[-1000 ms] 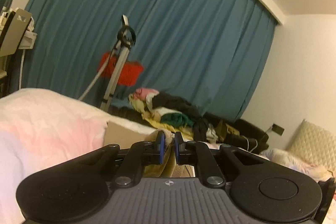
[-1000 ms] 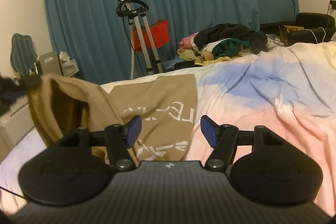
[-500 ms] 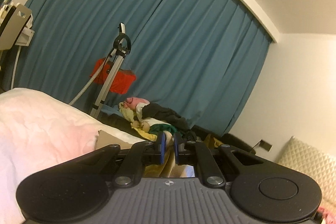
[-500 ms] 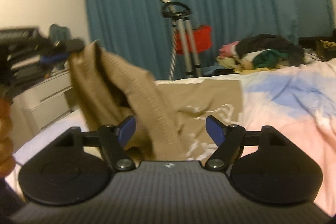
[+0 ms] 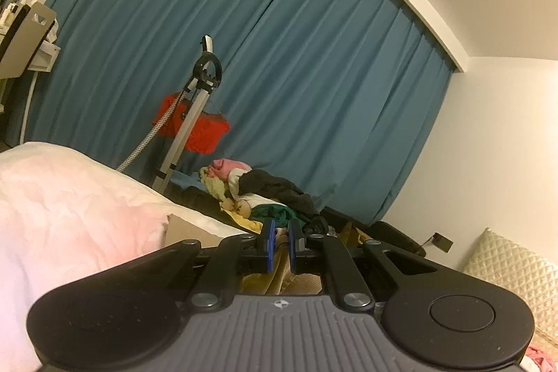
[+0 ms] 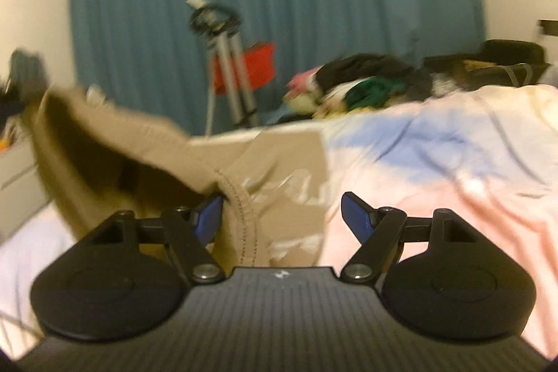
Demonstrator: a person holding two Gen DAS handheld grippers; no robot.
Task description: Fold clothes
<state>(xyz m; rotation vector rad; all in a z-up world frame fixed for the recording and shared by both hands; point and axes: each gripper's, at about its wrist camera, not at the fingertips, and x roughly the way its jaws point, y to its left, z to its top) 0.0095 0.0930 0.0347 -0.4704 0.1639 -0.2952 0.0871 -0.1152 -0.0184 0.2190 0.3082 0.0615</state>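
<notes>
A tan T-shirt (image 6: 289,162) with white lettering lies partly flat on the pastel bed cover (image 6: 436,162). One side of it is lifted toward the far left of the right wrist view. My left gripper (image 5: 279,246) is shut on that tan cloth (image 5: 275,281), which hangs down under its blue pads. My right gripper (image 6: 282,215) stands open low over the shirt. The shirt's stitched hem (image 6: 244,222) runs down between its fingers, close to the left pad. The right wrist view is blurred.
A pile of mixed clothes (image 6: 348,82) lies at the far side of the bed. A garment steamer stand (image 5: 195,114) with a red basket (image 5: 198,124) stands before the blue curtain (image 5: 314,75). White drawers (image 6: 17,169) are at the left, a quilted cushion (image 5: 505,267) at the right.
The right gripper's fingers have spread wider and closed in on the lifted side of the shirt, whose hem now hangs between them. The left gripper keeps its grip and has rolled slightly.
</notes>
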